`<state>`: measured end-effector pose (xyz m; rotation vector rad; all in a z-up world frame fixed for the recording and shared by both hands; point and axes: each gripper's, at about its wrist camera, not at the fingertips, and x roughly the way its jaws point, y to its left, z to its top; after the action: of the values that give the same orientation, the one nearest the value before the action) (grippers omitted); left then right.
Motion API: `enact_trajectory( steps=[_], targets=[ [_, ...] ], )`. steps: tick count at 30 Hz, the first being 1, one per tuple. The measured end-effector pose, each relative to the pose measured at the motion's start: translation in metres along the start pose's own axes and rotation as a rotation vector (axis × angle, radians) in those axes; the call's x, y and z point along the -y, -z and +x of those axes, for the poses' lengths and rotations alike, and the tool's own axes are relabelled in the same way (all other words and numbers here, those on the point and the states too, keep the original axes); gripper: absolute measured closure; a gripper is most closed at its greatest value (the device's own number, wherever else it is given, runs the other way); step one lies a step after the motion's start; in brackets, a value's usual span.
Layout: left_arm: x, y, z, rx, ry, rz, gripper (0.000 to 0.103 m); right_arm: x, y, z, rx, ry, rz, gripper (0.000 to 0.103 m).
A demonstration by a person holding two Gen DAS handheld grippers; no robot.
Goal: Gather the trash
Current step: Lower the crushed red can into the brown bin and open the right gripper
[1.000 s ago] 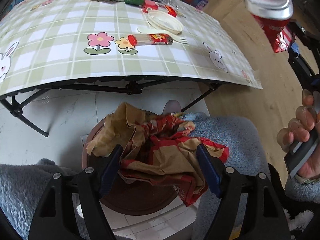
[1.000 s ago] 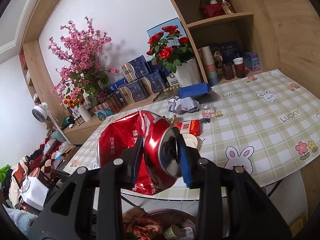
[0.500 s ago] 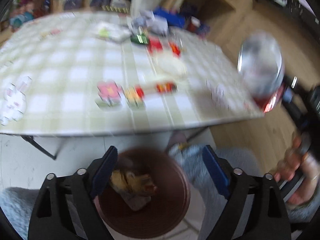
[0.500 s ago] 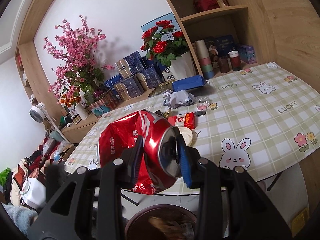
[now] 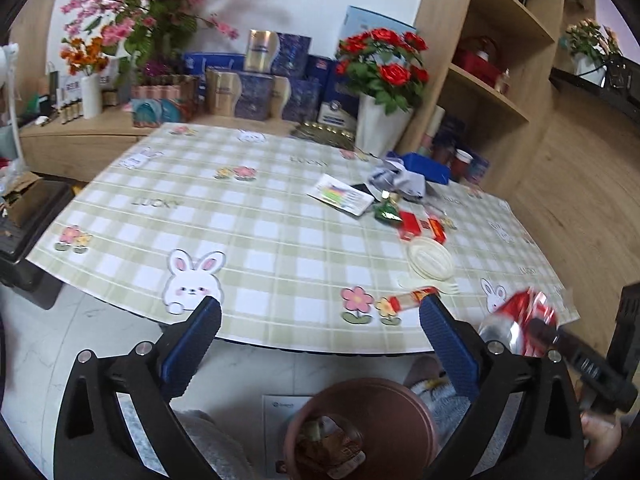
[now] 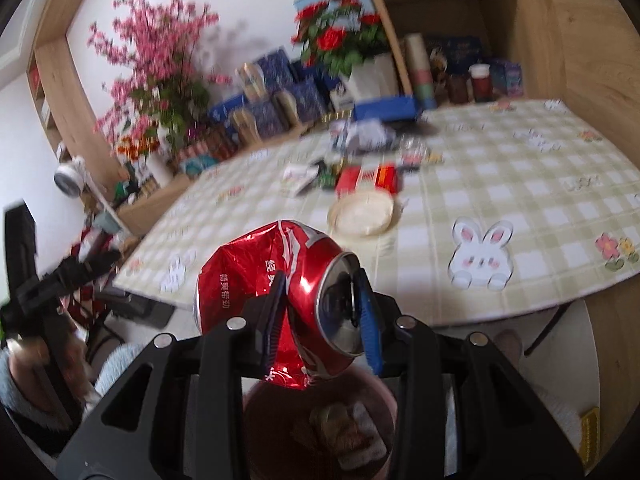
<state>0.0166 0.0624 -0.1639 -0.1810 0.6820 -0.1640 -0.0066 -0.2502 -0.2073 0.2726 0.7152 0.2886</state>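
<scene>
My right gripper (image 6: 320, 308) is shut on a crushed red soda can (image 6: 280, 280), held just above the brown round bin (image 6: 256, 412) on the floor. The can also shows in the left wrist view (image 5: 520, 320), low on the right. My left gripper (image 5: 320, 332) is open and empty, above the bin (image 5: 400, 400), which holds crumpled wrappers (image 5: 328, 448). On the checked table (image 5: 240, 240) lie a red stick packet (image 5: 412, 298), a white lid (image 5: 430, 258), red boxes (image 5: 420, 226), a green wrapper (image 5: 386, 212) and crumpled paper (image 5: 394, 178).
Flower vases (image 5: 380, 128) and blue boxes (image 5: 276, 80) stand behind the table. Wooden shelves (image 5: 492, 80) rise at the right. A card (image 5: 342, 196) lies on the table. The table's front edge overhangs the bin. My knees in grey fleece flank the bin.
My left gripper let go of the crumpled wrapper into the bin and tilted up toward the table. My right gripper came down with the can to just above the bin.
</scene>
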Motion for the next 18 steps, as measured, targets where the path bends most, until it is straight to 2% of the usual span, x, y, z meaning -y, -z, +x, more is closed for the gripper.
enact_trajectory(
  steps=[8,16,17,18],
  targets=[
    [-0.014,0.011,0.002,-0.013,-0.031,-0.036,0.006,-0.023,0.035,0.047,-0.236,0.008,-0.089,0.067],
    [-0.025,0.018,0.007,-0.034,-0.042,-0.066,0.006,-0.033,0.075,0.084,-0.491,-0.032,-0.093,0.065],
    [-0.026,0.019,0.008,-0.036,-0.041,-0.07,0.006,-0.033,0.078,0.086,-0.505,-0.032,-0.091,0.062],
    [-0.026,0.02,0.008,-0.037,-0.045,-0.07,0.006,-0.032,0.079,0.087,-0.511,-0.028,-0.088,0.05]
  ],
)
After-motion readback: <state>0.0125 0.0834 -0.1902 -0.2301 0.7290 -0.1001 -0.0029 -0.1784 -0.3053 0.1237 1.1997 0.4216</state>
